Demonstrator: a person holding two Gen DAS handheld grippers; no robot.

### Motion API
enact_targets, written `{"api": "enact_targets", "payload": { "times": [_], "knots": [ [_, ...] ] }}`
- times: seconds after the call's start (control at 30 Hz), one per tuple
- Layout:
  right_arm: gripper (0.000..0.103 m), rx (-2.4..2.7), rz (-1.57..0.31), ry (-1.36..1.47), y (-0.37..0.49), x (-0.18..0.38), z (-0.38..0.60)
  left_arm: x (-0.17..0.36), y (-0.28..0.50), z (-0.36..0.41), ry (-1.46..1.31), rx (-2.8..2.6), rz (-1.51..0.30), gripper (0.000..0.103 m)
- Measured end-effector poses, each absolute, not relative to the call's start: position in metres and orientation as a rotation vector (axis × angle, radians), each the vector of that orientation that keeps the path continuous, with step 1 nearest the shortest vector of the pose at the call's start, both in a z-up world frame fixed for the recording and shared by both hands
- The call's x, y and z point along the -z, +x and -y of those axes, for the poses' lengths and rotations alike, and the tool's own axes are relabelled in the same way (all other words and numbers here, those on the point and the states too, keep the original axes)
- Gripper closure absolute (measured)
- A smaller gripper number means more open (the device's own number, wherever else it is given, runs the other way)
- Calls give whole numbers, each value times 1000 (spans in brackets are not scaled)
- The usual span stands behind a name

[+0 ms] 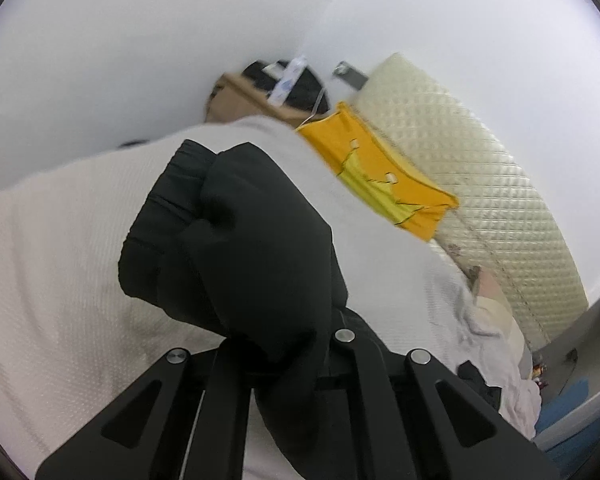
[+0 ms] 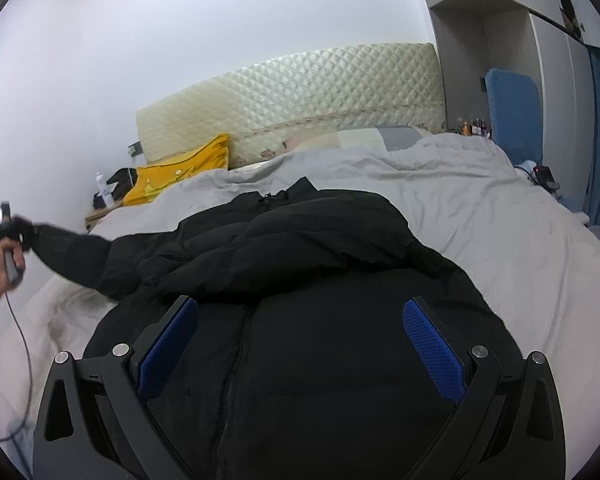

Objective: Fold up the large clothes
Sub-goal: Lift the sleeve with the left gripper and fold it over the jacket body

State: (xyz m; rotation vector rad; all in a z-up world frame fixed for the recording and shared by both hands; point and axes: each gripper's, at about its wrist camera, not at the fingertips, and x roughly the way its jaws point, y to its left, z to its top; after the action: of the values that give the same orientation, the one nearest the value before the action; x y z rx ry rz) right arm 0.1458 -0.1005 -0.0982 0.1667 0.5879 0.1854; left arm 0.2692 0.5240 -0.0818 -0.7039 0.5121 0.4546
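A black puffer jacket [image 2: 300,264] lies front-up on the bed, zipper toward me, with its collar far away. Its left sleeve [image 2: 72,248] is stretched out off the bed's left side. My left gripper [image 2: 14,228] is shut on the sleeve cuff [image 1: 236,236], which bunches up in front of the left wrist camera and hides the fingertips. My right gripper [image 2: 300,344] is open with blue pads [image 2: 432,340], hovering just above the jacket's lower front, holding nothing.
The bed has a light grey sheet [image 2: 480,216] and a quilted cream headboard [image 2: 300,92]. A yellow pillow [image 2: 176,176] lies at the head, beside a bedside table [image 2: 100,212] with a bottle. A blue chair [image 2: 512,112] and wardrobe stand right.
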Motion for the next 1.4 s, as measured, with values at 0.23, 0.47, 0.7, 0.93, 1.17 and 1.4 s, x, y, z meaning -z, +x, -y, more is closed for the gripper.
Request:
{"api": "enact_targets", "payload": {
  "times": [0.23, 0.47, 0.7, 0.93, 1.17, 1.4],
  "knots": [
    [0, -232, -561, 193, 138, 89, 118, 22, 274, -471, -619, -409, -473, 97],
    [0, -235, -524, 198, 128, 79, 139, -21, 283, -405, -539, -329, -434, 97],
    [0, -219, -471, 188, 113, 68, 164, -55, 295, -326, -416, -229, -410, 97],
    [0, -223, -432, 202, 102, 62, 187, -55, 314, -241, -329, -119, -411, 97],
    [0, -220, -445, 237, 102, 69, 211, -21, 339, -146, -285, 24, -470, 96],
    [0, -213, -445, 275, 106, 74, 229, 6, 359, -62, -178, 71, -550, 96]
  ]
}}
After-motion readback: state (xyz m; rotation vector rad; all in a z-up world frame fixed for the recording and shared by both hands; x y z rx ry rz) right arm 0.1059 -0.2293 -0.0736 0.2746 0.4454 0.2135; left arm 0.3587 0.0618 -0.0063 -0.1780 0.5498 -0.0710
